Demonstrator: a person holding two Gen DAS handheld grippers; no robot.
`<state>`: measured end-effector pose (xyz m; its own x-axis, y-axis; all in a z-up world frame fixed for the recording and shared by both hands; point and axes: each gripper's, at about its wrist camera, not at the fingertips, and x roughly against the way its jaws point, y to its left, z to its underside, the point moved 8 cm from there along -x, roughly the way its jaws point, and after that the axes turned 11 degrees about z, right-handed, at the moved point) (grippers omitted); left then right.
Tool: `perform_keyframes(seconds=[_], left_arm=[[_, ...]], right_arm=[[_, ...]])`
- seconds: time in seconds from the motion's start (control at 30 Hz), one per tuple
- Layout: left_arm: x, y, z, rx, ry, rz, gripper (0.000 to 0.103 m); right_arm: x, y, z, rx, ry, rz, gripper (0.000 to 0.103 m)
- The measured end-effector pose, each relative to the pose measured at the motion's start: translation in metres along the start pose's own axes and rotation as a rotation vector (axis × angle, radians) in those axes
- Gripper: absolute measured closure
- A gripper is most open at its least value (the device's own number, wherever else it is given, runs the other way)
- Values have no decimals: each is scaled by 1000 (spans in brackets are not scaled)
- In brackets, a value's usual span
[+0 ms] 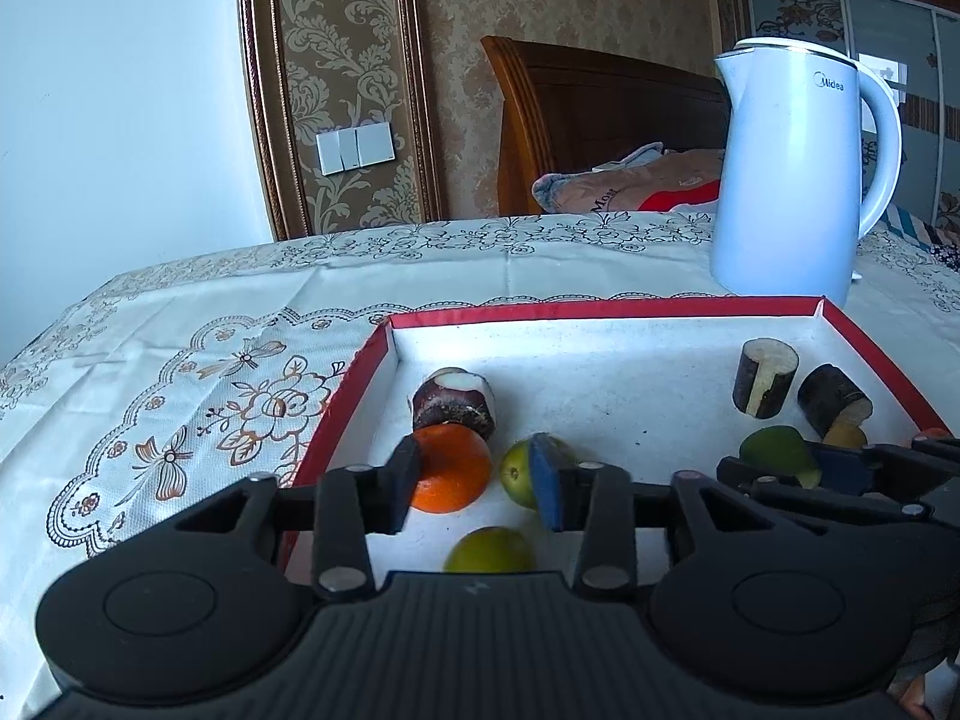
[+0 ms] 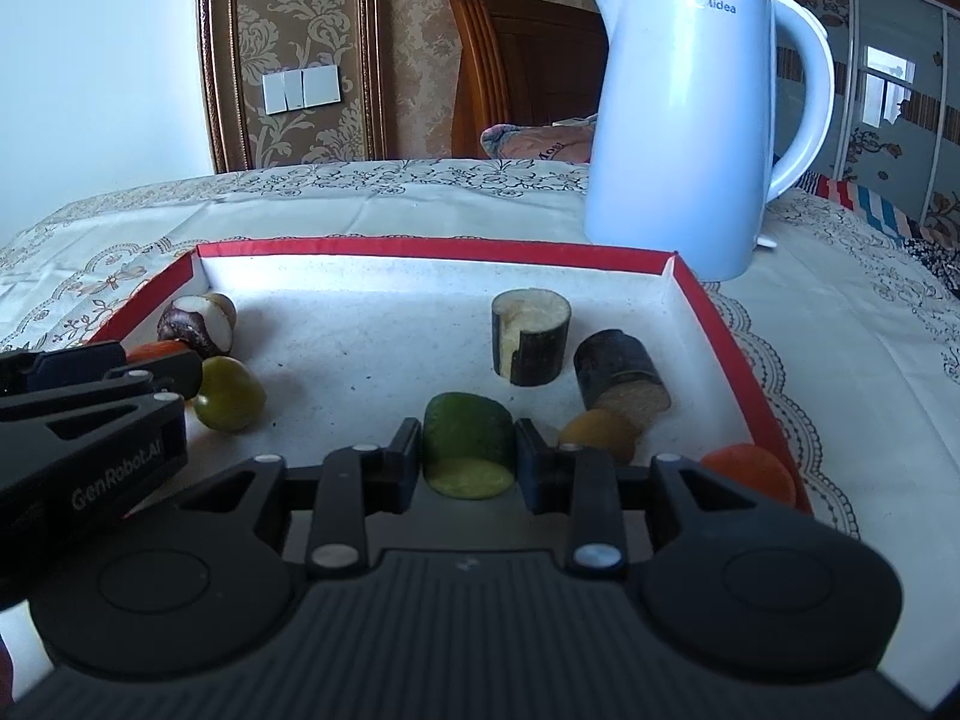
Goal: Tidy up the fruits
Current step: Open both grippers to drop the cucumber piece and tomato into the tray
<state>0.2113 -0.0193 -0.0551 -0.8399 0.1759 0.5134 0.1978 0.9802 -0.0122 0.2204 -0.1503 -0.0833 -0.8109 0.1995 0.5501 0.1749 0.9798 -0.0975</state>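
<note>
A red-rimmed white tray (image 1: 354,384) (image 2: 714,324) holds the fruits. My left gripper (image 1: 480,480) is open, its fingers around an orange (image 1: 450,468) without closing; a green fruit (image 1: 519,471) is by the right finger, another green fruit (image 1: 489,549) below, and a dark cut chunk (image 1: 453,399) behind. My right gripper (image 2: 468,450) is shut on a green cut piece (image 2: 468,432). Two dark cut cylinders (image 2: 531,336) (image 2: 618,372), a yellow fruit (image 2: 597,432) and an orange (image 2: 750,468) lie to its right.
A white Midea kettle (image 1: 792,174) (image 2: 684,120) stands on the floral tablecloth (image 1: 180,360) just behind the tray's far right corner. The other gripper's body shows at each view's side edge. A wooden headboard and bedding lie beyond the table.
</note>
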Motion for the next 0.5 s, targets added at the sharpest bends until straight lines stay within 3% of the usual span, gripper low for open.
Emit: perform_keyframes(seconds=[0.07, 0.5], left_arm=[[0, 2, 1, 13, 4, 2, 48], [10, 8, 9, 39, 36, 3, 47]], right_arm=[[1, 0, 0, -2, 0, -5, 62], [23, -6, 0, -36, -64, -15, 40]])
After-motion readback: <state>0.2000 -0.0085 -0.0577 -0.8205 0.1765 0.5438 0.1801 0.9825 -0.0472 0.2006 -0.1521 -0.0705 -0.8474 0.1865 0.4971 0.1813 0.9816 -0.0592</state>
